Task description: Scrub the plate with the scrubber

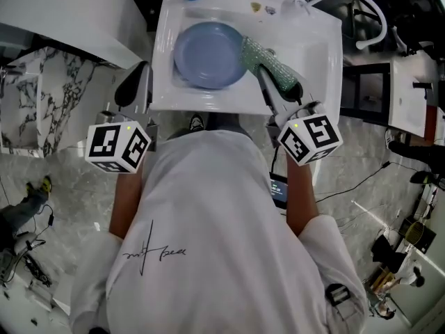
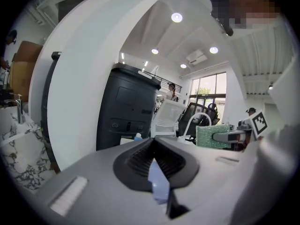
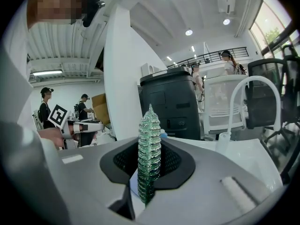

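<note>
Right tool (image 3: pixel 149 165) pinching green scrubber (image 3: pixel 149 135) | left tool (image 2: pixel 157 170) pinching blue plate (image 2: pixel 158 187) rim | both over white sink (image 1: pixel 309 51)

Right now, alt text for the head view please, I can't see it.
The right gripper holds a green scrubber at the right rim of a blue plate in a white sink. The left gripper is at the sink's left side.
</note>
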The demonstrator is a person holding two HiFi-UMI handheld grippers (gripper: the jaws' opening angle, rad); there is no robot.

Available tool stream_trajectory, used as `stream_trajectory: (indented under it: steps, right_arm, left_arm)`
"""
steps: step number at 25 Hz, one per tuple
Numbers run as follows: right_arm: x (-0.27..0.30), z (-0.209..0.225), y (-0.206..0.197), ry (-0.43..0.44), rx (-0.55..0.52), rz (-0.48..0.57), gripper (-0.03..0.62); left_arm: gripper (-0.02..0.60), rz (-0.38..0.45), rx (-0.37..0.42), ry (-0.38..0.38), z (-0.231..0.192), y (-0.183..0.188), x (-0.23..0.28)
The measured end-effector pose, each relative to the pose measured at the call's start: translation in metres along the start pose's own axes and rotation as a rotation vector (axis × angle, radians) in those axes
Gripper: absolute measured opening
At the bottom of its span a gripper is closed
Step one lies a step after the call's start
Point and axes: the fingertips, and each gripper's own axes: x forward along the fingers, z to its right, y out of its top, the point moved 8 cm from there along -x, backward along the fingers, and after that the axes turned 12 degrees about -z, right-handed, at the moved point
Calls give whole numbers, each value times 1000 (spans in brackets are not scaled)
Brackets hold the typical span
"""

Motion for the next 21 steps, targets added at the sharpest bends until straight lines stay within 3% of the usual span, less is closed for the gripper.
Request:
stream_trajectory:
  steps: [21]
  right_arm:
    - [-13, -2, -6, -71, -5, -40, 61]
  left_arm:
    - [54, -63, -17, 7, -3, -17, -2]
